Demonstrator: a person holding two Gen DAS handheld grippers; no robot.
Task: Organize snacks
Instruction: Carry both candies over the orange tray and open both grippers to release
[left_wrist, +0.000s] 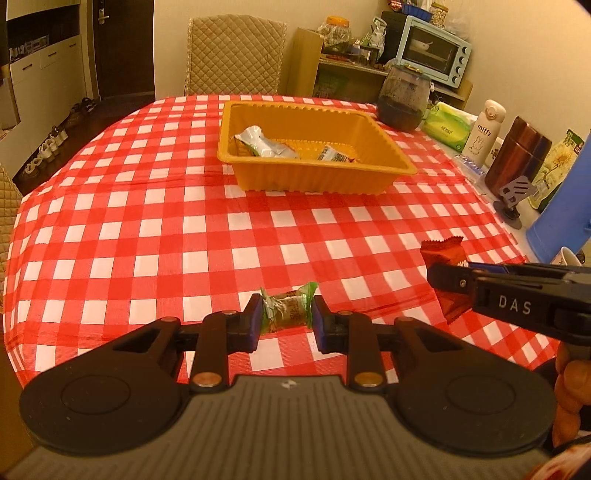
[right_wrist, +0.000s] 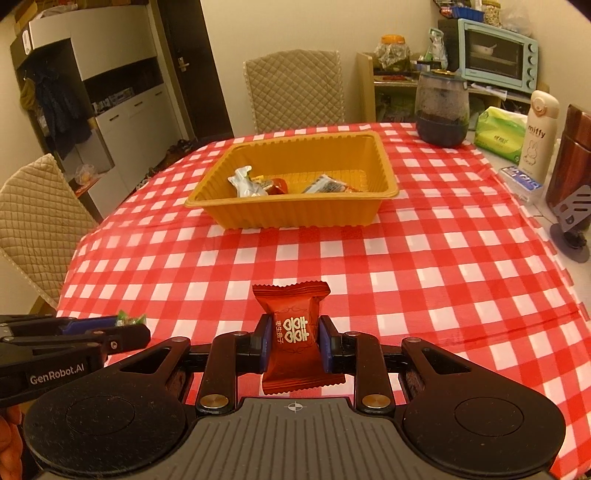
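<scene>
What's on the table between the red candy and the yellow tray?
Nothing: in the right wrist view, only bare checkered tablecloth lies between the red candy and the yellow tray.

Count: 2 grippers, left gripper (left_wrist: 284, 317) and right gripper (right_wrist: 291, 341), each clamping 1 snack: 1 green-wrapped candy (left_wrist: 287, 308), 1 red packet (right_wrist: 293, 332). 1 orange tray (right_wrist: 295, 218) on the worktop with at least 3 wrapped snacks (right_wrist: 247, 182) inside. 2 quilted chairs (right_wrist: 293, 88) visible in right view.
</scene>
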